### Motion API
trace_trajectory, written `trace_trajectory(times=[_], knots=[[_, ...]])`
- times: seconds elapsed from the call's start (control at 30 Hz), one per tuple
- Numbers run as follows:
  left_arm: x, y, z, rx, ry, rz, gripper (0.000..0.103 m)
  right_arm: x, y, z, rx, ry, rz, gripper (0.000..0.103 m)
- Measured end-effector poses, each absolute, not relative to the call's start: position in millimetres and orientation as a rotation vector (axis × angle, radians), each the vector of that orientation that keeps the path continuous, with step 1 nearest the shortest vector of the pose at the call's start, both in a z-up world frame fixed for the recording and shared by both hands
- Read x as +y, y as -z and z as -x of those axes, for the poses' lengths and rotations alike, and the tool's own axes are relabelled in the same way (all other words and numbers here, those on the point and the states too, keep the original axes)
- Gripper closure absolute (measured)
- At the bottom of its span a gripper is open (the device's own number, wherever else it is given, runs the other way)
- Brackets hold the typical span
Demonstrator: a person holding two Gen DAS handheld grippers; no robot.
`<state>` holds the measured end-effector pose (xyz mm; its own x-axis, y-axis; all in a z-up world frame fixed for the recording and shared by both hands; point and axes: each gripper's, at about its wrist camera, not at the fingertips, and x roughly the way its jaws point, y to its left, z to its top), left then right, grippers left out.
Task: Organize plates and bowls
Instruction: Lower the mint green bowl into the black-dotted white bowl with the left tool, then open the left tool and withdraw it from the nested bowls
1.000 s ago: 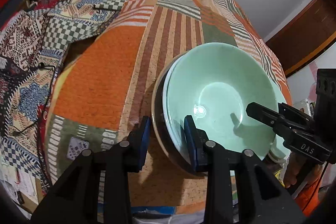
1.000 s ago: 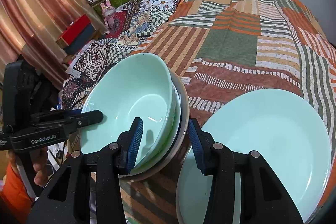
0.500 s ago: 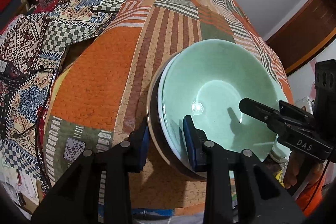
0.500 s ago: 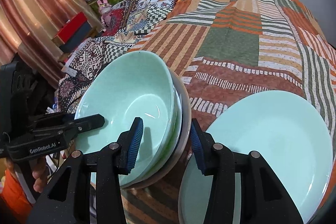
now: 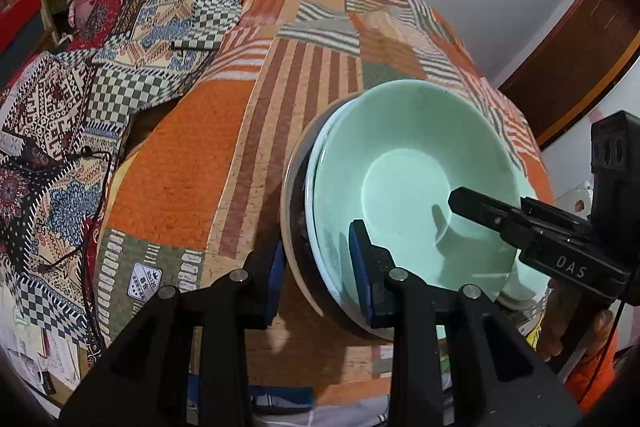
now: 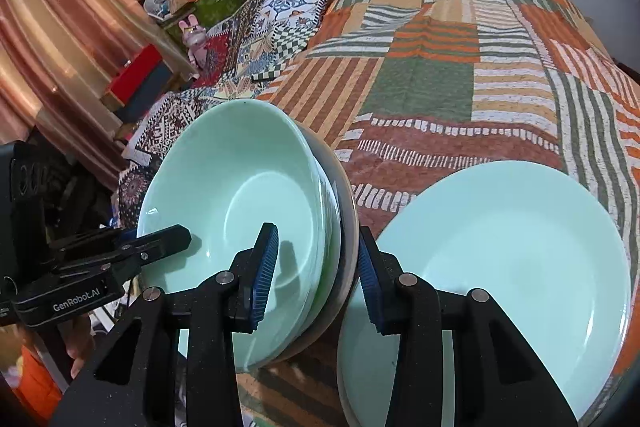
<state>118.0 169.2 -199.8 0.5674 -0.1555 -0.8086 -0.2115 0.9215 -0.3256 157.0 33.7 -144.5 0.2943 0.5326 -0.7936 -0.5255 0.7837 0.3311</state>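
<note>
A stack of mint-green bowls nested in a dark, pale-rimmed bowl sits tilted near the front edge of the bed. My left gripper is shut on the stack's left rim, one pad inside and one outside. My right gripper straddles the opposite rim of the stack of bowls. Its jaws are closing, and a gap still shows at the inner pad. A large mint-green plate lies flat on the bed to the right of the stack. Each gripper also shows in the other's view, as the right gripper and the left gripper.
A striped patchwork quilt covers the bed. A second patterned blanket drapes over its left side. Boxes, a pink toy rabbit and a curtain crowd the far left. A hand in an orange sleeve holds the right gripper.
The left side of the bowl stack has risen with my left gripper and the stack now tilts more. My right gripper's jaws have narrowed around the rim.
</note>
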Motion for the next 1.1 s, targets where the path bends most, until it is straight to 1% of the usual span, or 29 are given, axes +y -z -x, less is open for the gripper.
trace_trajectory(times=[0.33,0.63,1.1], knots=[[149.9,160.3,-110.3,0.901,-0.014,0.382,0.072,12.8,115.2,-146.7,0.987,-0.693,-0.05,0.067],[110.0,132.4,-113.2,0.868,0.036,0.326,0.072,-22.5,93.3,-138.2,0.93,-0.642,-0.065,0.067],[38.3,114.4,-141.5,0.884,0.151,0.219,0.072,-86.6,83.1,-128.8,0.901,-0.516,-0.119,0.067]])
